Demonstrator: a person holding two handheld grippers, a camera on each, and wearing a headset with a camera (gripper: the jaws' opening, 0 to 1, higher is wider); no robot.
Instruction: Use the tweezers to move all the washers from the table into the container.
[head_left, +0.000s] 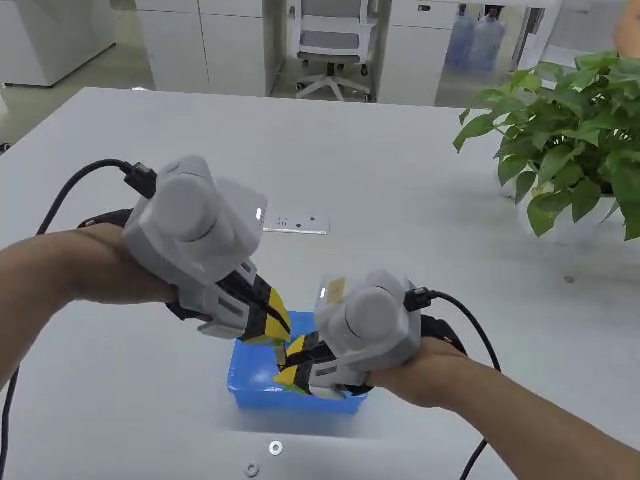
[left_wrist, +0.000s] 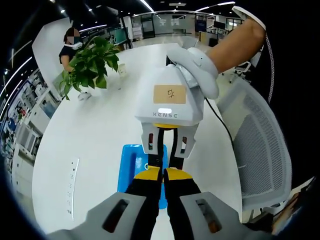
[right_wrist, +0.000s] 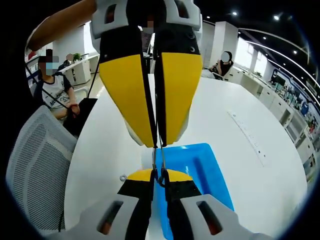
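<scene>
Tip to tip, my two grippers meet over the blue container (head_left: 255, 378), which sits near the table's front edge. The left gripper (head_left: 281, 330) comes in from the left with its yellow jaws shut on the thin metal tweezers (right_wrist: 155, 150). Facing it, the right gripper (head_left: 291, 361) has its jaws closed on the tweezers' other end. In the right gripper view, the right gripper (right_wrist: 159, 176) meets the left gripper (right_wrist: 156, 142) above the container (right_wrist: 202, 170). Two washers (head_left: 275, 448) (head_left: 250, 468) lie on the table in front of the container; another view shows a washer (right_wrist: 122, 177).
A potted plant (head_left: 570, 130) stands at the table's right edge. A white power strip (head_left: 295, 225) lies mid-table behind the grippers. A mesh office chair (right_wrist: 40, 160) is beside the table, and an office chair (head_left: 330, 40) stands beyond its far edge. People sit nearby.
</scene>
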